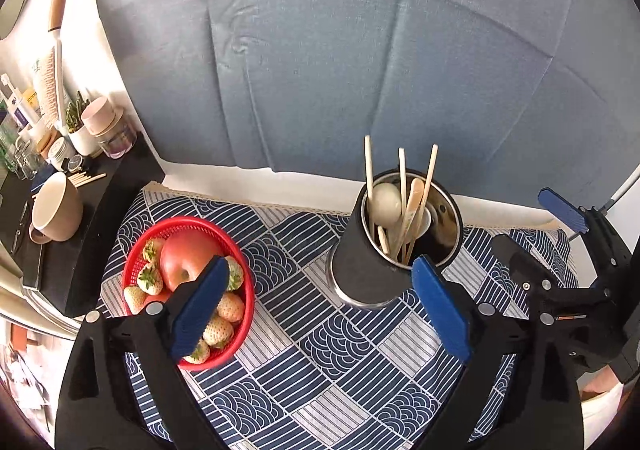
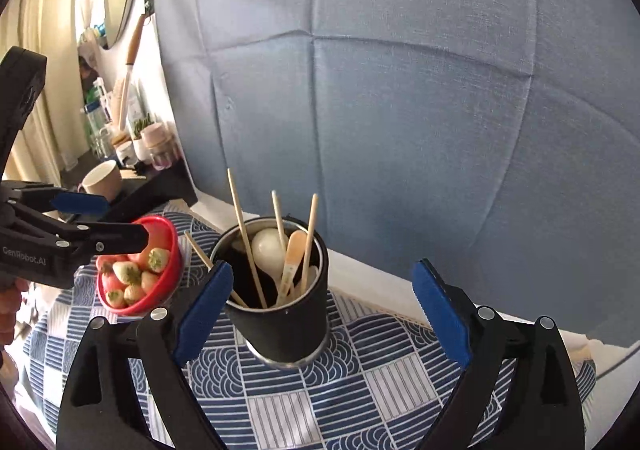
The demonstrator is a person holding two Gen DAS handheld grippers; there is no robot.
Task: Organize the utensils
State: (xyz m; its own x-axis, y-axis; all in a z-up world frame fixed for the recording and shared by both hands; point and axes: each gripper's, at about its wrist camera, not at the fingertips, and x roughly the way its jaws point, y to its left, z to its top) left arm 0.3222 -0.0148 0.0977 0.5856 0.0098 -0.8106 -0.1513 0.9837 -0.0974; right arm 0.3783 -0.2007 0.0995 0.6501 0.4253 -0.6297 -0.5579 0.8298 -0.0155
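A: Looking down at a table [image 1: 320, 354] draped in a navy-and-white patterned cloth, with a creased blue fabric backdrop [image 1: 340, 50] filling the upper half of both views.

B: Noting a cluttered dark shelf [image 1: 72, 234] at the left edge of the left wrist view, carrying a beige mug [image 1: 56, 212], jars and a small plant.

A: Counting now: one black metal-lined utensil cup [image 1: 384, 246], one red basket [image 1: 188, 290].

B: Counting inside the cup: four slim wooden sticks [image 2: 245, 238], one white spoon [image 2: 269, 248], one pale wooden spoon [image 2: 292, 262]. Possibly more lower down, hard to tell.

A: Seeing one apple [image 1: 186, 260] and several pale strawberries in the basket.

B: Placing the cup: standing upright on the cloth, right of centre in the left wrist view, lower centre in the right wrist view, well right of the basket.

A: Checking the left gripper [image 1: 320, 302]: blue pads spread wide, holding nothing.

B: Checking the right gripper [image 2: 322, 310]: likewise gaping wide and empty, pads flanking the cup in the frame without touching it.
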